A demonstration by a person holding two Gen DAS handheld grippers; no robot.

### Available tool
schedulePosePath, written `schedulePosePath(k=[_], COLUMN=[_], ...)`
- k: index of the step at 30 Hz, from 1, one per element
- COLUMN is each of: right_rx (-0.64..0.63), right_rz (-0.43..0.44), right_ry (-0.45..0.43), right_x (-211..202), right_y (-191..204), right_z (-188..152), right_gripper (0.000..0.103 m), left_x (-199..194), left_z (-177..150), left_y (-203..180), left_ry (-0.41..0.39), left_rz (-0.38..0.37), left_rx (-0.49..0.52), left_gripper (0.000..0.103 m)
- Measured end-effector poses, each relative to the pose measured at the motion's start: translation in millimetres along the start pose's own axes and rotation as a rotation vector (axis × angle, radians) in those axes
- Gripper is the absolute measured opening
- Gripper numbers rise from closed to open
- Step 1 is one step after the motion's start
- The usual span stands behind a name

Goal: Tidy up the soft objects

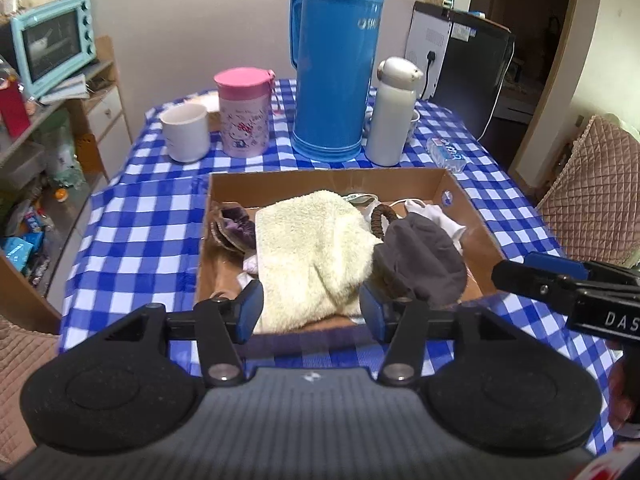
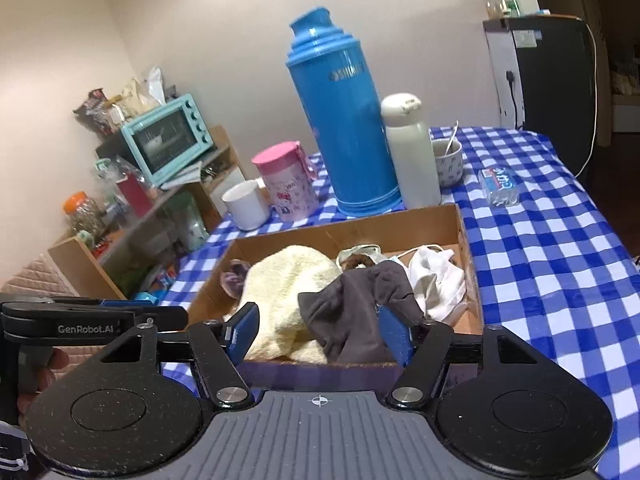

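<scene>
A shallow cardboard box (image 1: 472, 216) (image 2: 460, 224) sits on the checked tablecloth and holds soft things. A cream towel (image 1: 312, 248) (image 2: 288, 280) lies in its middle, and a dark grey cloth (image 1: 424, 256) (image 2: 360, 312) lies to the towel's right. Farther right is a white cloth (image 1: 440, 220) (image 2: 436, 284). A purple piece (image 1: 236, 228) lies at the left and a brown hair tie (image 1: 384, 216) behind. My left gripper (image 1: 312, 306) hovers open over the box's near edge with nothing between its fingers. My right gripper (image 2: 318, 332) also hangs open there, empty.
Behind the box stand a tall blue thermos (image 1: 336, 68), a white bottle (image 1: 392, 112), a pink cup (image 1: 244, 112), a white mug (image 1: 186, 132) and a small water bottle (image 2: 500, 186). A shelf with a teal oven (image 1: 56, 44) is at the left. A quilted chair (image 1: 592, 200) is at the right.
</scene>
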State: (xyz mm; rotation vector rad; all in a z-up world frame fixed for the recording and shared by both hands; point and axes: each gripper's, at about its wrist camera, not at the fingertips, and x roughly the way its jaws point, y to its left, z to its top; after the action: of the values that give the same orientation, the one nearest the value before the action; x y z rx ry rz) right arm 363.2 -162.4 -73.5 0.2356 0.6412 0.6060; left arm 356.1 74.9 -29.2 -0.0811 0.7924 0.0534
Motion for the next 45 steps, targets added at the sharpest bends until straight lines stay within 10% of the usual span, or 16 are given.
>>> schedulePosePath(k=[18,45], right_rx=[-0.003,0.002], right_rz=[0.012,-0.124], right_ry=[0.078,0.140], right_x=[-113,-214], right_y=[21,111], right_z=[-48,-140], right_gripper=[0.073,0.074], left_x=[-130,-239], left_z=[-83,-182], left_y=[-51,-37], left_ry=[-0.056,0.020], left_rz=[0.118,0.003], left_rx=[-0.029,0.043], left_gripper=[0.073,0.072])
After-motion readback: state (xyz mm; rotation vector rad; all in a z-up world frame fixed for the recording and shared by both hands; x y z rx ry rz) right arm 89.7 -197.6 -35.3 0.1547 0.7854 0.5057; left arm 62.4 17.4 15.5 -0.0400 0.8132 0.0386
